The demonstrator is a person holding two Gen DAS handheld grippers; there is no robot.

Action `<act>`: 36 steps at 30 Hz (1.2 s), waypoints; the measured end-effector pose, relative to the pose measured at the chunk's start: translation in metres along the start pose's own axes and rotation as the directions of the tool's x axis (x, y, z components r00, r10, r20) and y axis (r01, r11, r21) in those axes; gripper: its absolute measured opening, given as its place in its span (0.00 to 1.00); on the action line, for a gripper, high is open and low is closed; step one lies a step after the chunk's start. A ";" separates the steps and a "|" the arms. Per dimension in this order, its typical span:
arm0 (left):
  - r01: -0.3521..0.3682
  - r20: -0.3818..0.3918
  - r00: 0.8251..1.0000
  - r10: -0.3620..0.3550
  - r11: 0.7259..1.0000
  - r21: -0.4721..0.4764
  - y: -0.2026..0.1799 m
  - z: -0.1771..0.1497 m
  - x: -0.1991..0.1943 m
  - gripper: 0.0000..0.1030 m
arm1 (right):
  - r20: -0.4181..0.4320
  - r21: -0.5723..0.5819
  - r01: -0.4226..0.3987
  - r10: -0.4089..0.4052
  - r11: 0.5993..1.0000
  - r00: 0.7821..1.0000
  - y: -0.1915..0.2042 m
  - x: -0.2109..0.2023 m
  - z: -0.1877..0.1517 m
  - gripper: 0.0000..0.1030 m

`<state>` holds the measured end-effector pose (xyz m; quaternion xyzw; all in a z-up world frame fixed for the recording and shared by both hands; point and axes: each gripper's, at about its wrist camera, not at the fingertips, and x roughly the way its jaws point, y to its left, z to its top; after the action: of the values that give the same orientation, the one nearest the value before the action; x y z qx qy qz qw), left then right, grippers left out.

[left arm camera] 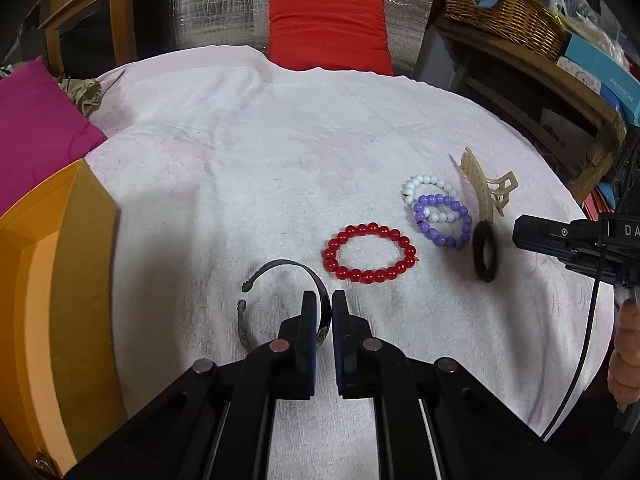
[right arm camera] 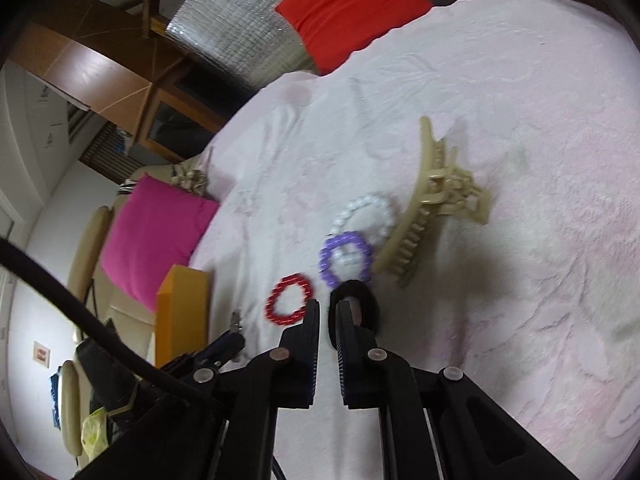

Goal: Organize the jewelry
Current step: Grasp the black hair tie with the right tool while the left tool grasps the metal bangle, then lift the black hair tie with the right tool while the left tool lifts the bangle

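On the white towel (left arm camera: 248,160) lie a red bead bracelet (left arm camera: 370,253), a purple bead bracelet (left arm camera: 442,220) overlapping a white bead bracelet (left arm camera: 424,190), a beige claw hair clip (left arm camera: 486,186) and a black hair tie (left arm camera: 485,250). My left gripper (left arm camera: 327,304) is shut on a dark metal cuff bangle (left arm camera: 256,304), gripping its right side. My right gripper (right arm camera: 328,312) is nearly closed with the black hair tie (right arm camera: 362,304) by its right finger; the grip is unclear. The red (right arm camera: 289,306), purple (right arm camera: 346,258) and white (right arm camera: 366,214) bracelets and the clip (right arm camera: 432,200) lie ahead of it.
An open orange box (left arm camera: 56,280) stands at the towel's left edge, also in the right wrist view (right arm camera: 182,312). A magenta cushion (left arm camera: 36,128) and a red cushion (left arm camera: 328,28) border the towel. A wicker basket (left arm camera: 504,12) sits on a shelf at the back right.
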<state>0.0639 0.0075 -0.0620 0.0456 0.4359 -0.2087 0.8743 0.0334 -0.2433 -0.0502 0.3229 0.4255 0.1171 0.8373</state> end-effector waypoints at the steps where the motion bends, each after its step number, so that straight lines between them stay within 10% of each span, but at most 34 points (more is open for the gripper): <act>1: 0.001 0.002 1.000 -0.001 1.000 -0.001 0.001 0.001 -0.001 0.07 | -0.001 -0.005 -0.003 0.003 1.000 1.000 0.002 0.001 -0.001 0.09; 15: 0.023 -0.031 0.999 -0.023 1.000 0.015 -0.003 -0.004 0.004 0.07 | -0.057 -0.036 0.149 -0.150 0.988 0.987 0.002 0.017 -0.003 0.10; 20: 0.024 -0.037 0.999 -0.023 1.000 0.011 -0.002 -0.005 0.005 0.07 | -0.078 -0.021 0.169 -0.170 0.985 0.982 -0.002 0.024 -0.004 0.36; 29: 0.023 -0.033 0.999 -0.023 1.000 0.000 0.008 -0.006 -0.002 0.08 | -0.050 -0.056 0.210 -0.213 0.976 0.976 0.003 0.037 -0.004 0.36; 36: -0.024 -0.030 0.999 0.025 1.000 0.020 0.011 -0.009 -0.007 0.57 | -0.003 -0.166 0.315 -0.320 0.934 0.947 0.014 0.048 -0.008 0.26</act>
<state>0.0577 0.0224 -0.0634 0.0625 0.4464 -0.2016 0.8696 0.0573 -0.2063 -0.0753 0.1783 0.4732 0.0198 0.8625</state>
